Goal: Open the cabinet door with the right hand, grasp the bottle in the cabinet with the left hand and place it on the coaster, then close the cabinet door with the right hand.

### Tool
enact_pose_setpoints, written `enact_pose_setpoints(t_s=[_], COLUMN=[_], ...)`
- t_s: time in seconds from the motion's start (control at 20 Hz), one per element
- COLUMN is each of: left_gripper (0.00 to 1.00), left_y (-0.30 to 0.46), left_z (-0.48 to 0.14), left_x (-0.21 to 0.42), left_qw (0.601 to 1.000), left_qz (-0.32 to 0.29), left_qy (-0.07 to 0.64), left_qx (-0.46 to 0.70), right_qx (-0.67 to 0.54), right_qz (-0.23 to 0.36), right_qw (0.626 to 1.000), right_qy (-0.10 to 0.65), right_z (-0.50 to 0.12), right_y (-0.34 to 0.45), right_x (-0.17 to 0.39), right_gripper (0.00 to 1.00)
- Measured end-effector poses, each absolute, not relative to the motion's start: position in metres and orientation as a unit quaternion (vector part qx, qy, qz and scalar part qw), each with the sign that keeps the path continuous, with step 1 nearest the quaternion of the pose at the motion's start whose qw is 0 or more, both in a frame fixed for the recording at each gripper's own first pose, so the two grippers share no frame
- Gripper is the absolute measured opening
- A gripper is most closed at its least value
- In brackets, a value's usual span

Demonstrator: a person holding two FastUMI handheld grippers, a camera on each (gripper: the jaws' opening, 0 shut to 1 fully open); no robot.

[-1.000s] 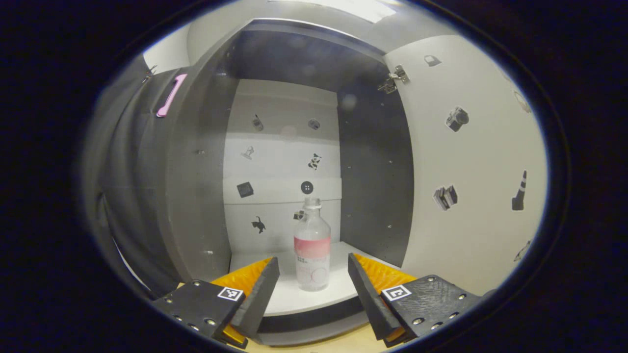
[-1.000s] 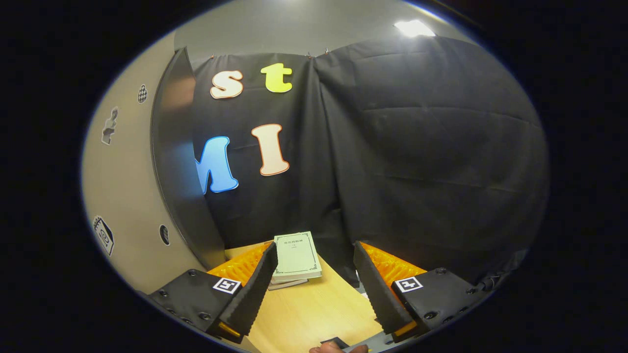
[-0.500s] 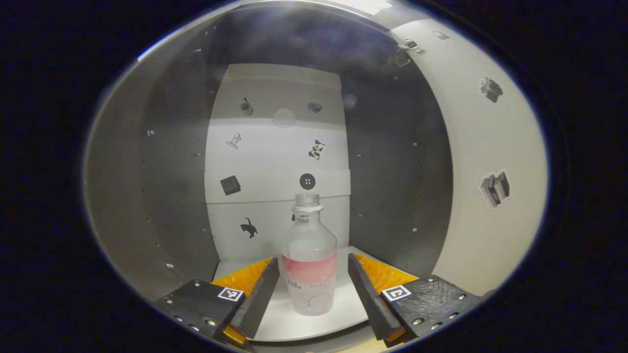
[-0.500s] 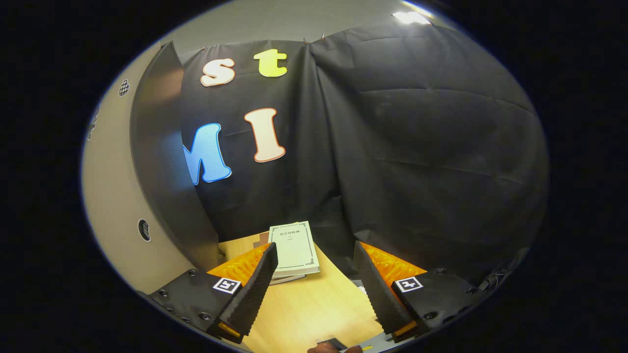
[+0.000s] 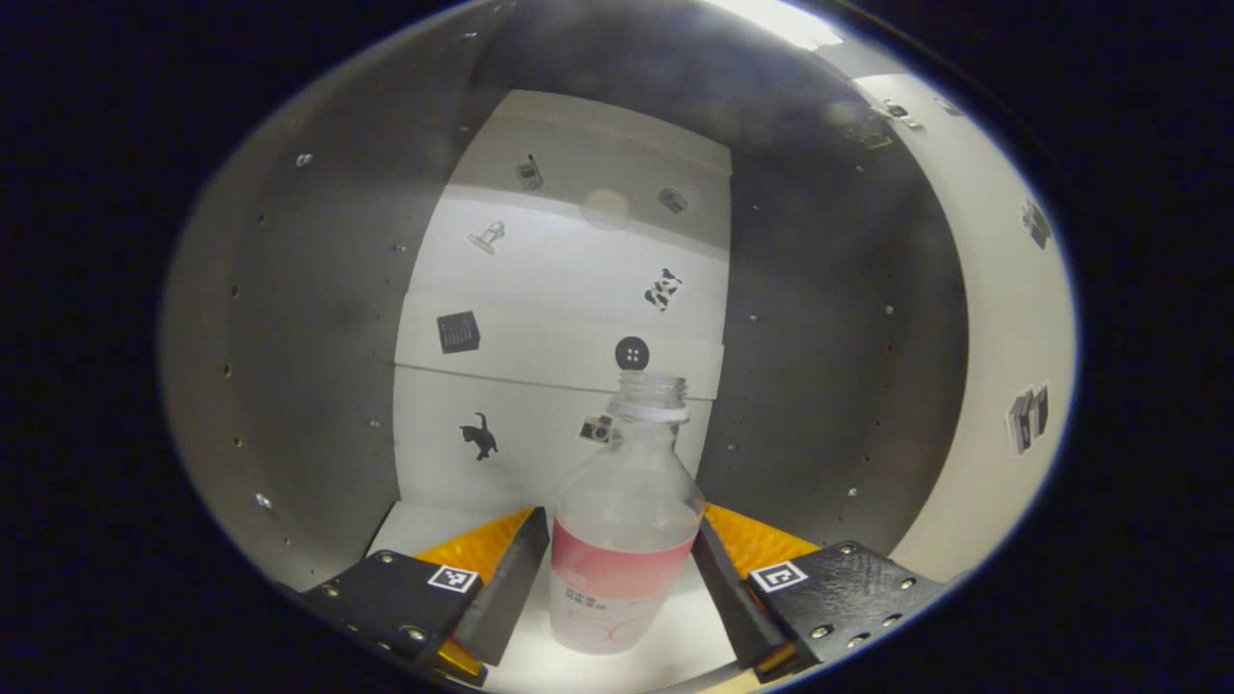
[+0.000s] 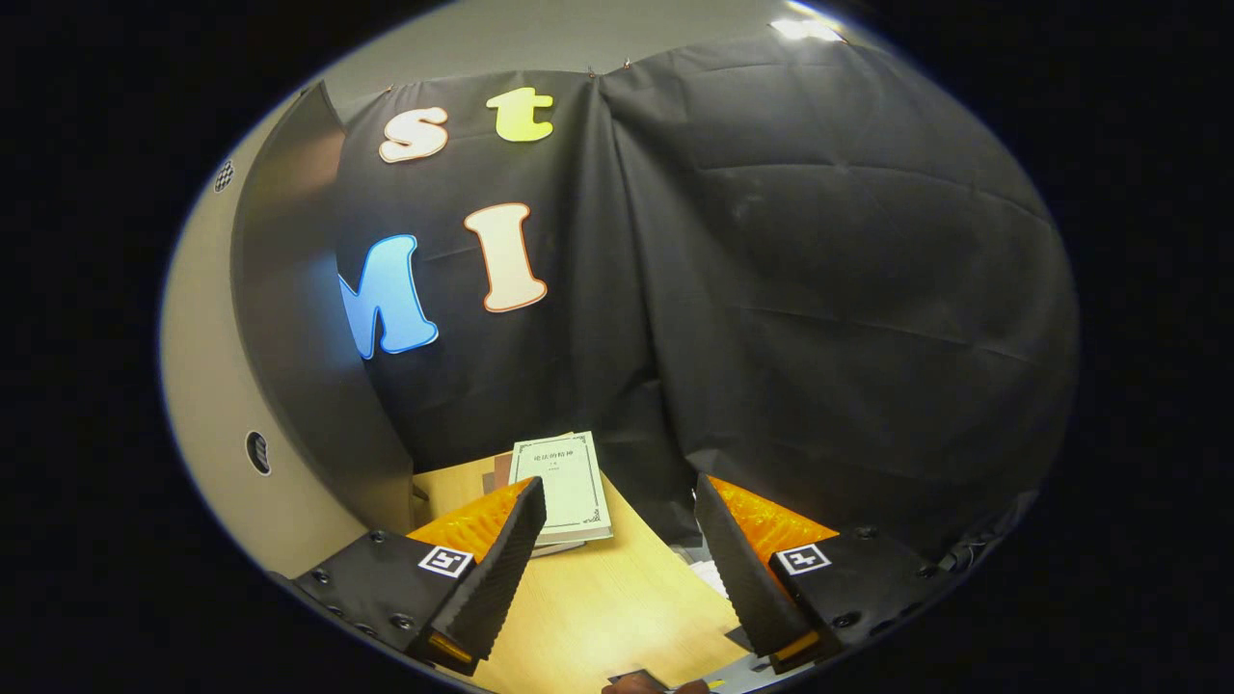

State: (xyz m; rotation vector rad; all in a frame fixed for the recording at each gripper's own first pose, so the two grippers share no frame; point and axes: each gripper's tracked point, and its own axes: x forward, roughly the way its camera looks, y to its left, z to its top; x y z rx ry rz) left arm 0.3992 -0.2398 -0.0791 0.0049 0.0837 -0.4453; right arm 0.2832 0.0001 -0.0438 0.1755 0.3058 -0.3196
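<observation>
Clear bottle (image 5: pixel 625 520) stands between the spread left gripper (image 5: pixel 622 588) fingers

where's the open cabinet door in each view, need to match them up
left gripper view: the cabinet door runs down the right edge, its pale inner face with stickers turned to the camera, right of the bottle that stands between the left tongs.
right gripper view: the cabinet door stands at the left edge, its pale face beside a dark edge, left of the books.
shared landmark: the door's pale stickered face itself.
</observation>
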Motion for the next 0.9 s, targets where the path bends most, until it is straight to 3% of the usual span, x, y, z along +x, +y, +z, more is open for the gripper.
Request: enact_pose_setpoints(t_s=[0.1, 0.15, 0.35, 0.9], left_gripper=[0.86, 0.78, 0.71, 0.71], left_y=[-0.24, -0.241, -0.243, -0.224], left_z=[-0.079, -0.079, -0.074, -0.02], left_x=[0.399, 0.398, 0.391, 0.307], left_qw=[0.976, 0.975, 0.976, 0.97], left_qz=[-0.214, -0.216, -0.212, -0.227], left_qy=[0.041, 0.04, 0.032, -0.004], left_qx=[0.008, 0.009, 0.029, 0.086], right_qx=[0.09, 0.092, 0.089, 0.102], right_qz=[-0.153, -0.148, -0.129, -0.083], right_qw=[0.972, 0.973, 0.976, 0.981], right_qy=[0.152, 0.153, 0.154, 0.145], right_z=[-0.044, -0.045, -0.045, -0.045], right_y=[0.0, 0.001, 0.004, 0.021], right_x=[0.289, 0.292, 0.306, 0.325], right_gripper=[0.98, 0.98, 0.98, 0.98])
